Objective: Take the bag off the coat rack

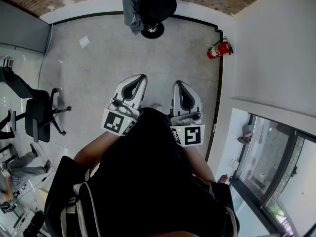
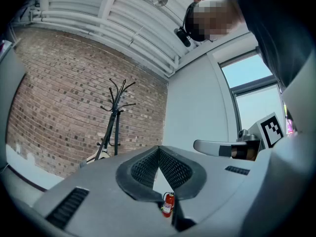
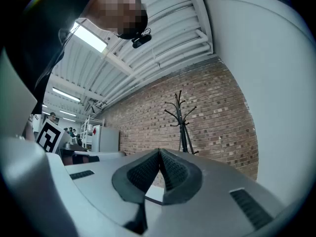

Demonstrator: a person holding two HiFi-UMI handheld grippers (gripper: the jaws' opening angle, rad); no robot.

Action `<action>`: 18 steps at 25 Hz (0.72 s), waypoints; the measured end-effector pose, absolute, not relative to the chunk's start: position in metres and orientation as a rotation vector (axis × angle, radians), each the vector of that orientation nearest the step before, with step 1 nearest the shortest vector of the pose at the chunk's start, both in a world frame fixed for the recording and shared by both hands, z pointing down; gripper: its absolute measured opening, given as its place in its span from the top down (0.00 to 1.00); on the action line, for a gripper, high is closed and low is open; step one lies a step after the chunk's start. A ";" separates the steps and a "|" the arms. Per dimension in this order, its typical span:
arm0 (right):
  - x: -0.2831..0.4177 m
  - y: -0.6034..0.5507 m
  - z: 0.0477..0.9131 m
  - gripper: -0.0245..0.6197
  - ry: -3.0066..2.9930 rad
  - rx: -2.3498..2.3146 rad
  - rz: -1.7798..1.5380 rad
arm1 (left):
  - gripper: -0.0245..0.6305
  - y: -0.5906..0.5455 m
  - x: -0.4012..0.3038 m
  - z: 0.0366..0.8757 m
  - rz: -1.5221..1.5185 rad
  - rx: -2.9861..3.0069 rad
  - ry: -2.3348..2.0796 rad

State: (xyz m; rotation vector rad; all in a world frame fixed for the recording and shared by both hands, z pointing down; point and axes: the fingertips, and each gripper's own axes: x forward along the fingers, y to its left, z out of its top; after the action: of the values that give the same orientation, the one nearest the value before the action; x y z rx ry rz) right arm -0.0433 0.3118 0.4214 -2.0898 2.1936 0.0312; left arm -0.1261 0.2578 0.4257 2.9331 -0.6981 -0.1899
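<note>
Jaws clenched and empty on our left gripper (image 1: 140,81) and right gripper (image 1: 179,86); dark bag (image 1: 159,5) hangs on coat rack (image 1: 152,30), we're well short of the rack

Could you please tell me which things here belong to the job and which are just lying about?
Job: coat rack, dark bag hanging on it, left hand-held gripper, right hand-held gripper, both shut.
Lying about: fire extinguisher, office chair, sheet of paper.
</note>
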 end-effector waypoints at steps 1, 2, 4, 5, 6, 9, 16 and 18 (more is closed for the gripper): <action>-0.046 0.313 0.421 0.93 2.206 -2.071 0.036 | 0.93 0.259 -0.127 0.426 -0.195 2.927 -0.702; -0.048 0.315 0.421 0.93 2.215 -2.054 0.040 | 0.93 0.259 -0.127 0.427 -0.199 2.921 -0.705; -0.049 0.319 0.420 0.93 2.215 -2.033 0.055 | 0.93 0.260 -0.128 0.429 -0.203 2.915 -0.712; -0.047 0.322 0.419 0.93 2.204 -2.034 0.066 | 0.93 0.262 -0.128 0.431 -0.200 2.918 -0.715; -0.043 0.327 0.418 0.93 2.188 -2.042 0.080 | 0.93 0.265 -0.128 0.433 -0.193 2.927 -0.718; -0.029 0.338 0.415 0.93 2.155 -2.078 0.106 | 0.93 0.279 -0.127 0.441 -0.167 2.974 -0.718; -0.019 0.356 0.428 0.93 2.190 -2.064 0.076 | 0.93 0.288 -0.135 0.450 -0.201 2.896 -0.848; -0.014 0.360 0.428 0.93 2.181 -2.043 0.084 | 0.93 0.294 -0.133 0.451 -0.201 2.899 -0.857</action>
State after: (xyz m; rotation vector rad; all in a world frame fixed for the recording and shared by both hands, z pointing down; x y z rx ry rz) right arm -0.0138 0.3596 0.4277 -2.0426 2.1808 0.0844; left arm -0.1333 0.2941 0.4508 2.8989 -0.8572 -0.2010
